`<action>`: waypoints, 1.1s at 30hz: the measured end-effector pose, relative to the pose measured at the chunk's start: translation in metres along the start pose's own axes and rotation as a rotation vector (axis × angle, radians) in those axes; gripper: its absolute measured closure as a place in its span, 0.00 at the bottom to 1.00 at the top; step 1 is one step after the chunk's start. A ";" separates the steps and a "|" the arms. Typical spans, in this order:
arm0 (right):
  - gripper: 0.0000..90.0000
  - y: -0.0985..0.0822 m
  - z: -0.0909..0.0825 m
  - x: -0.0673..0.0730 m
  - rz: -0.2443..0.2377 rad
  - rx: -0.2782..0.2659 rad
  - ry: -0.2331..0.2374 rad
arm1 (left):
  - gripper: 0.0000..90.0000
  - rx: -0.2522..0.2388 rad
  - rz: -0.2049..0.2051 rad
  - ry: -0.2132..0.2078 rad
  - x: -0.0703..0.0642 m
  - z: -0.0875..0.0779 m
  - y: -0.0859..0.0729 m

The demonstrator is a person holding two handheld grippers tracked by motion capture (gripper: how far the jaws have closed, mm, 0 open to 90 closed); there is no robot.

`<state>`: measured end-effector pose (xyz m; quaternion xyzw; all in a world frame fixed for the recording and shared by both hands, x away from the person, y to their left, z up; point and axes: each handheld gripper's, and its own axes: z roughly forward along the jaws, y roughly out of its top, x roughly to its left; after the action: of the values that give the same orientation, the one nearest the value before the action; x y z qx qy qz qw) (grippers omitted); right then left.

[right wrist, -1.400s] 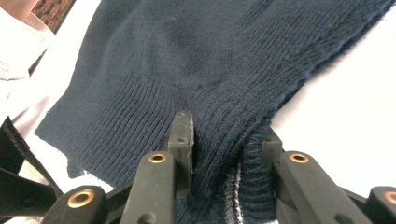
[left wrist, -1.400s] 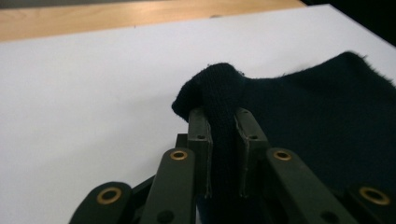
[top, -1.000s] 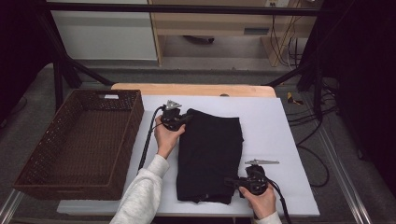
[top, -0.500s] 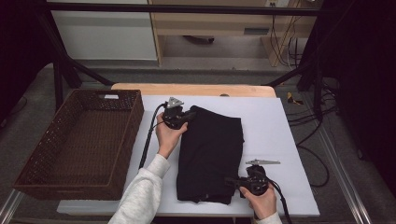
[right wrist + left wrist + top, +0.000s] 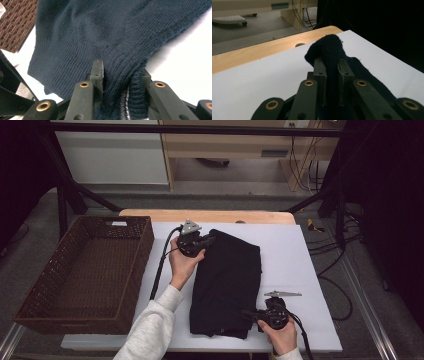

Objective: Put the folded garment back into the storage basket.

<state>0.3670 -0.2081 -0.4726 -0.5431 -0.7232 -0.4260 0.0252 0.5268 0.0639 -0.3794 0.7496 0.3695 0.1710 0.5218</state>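
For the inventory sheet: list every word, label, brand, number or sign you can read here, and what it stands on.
No text can be read.
A small white tag on the far rim of the wicker basket: too small and blurred to read.
The dark knitted garment, the white table top and both grippers: no lettering shows on them.

Dark navy ribbed knit garment, brown woven basket, white table.

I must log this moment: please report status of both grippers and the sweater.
Left gripper shut on sweater, far corner. Right gripper shut on near hem. Nothing in the way; basket alongside.
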 end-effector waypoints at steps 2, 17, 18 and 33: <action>0.76 0.000 0.000 0.000 0.002 -0.001 0.001 | 0.90 -0.007 0.002 -0.007 -0.003 -0.002 0.003; 0.76 0.000 -0.001 0.000 0.004 -0.009 0.004 | 0.90 -0.031 0.031 -0.035 -0.019 -0.010 0.017; 0.76 0.000 -0.002 0.000 0.002 -0.010 0.004 | 0.90 -0.033 0.031 -0.037 -0.020 -0.011 0.018; 0.76 0.000 -0.004 0.002 -0.010 -0.030 0.014 | 0.90 -0.062 0.039 -0.067 -0.033 -0.021 0.030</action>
<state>0.3649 -0.2091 -0.4688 -0.5367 -0.7193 -0.4407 0.0201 0.5022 0.0479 -0.3395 0.7454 0.3315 0.1673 0.5537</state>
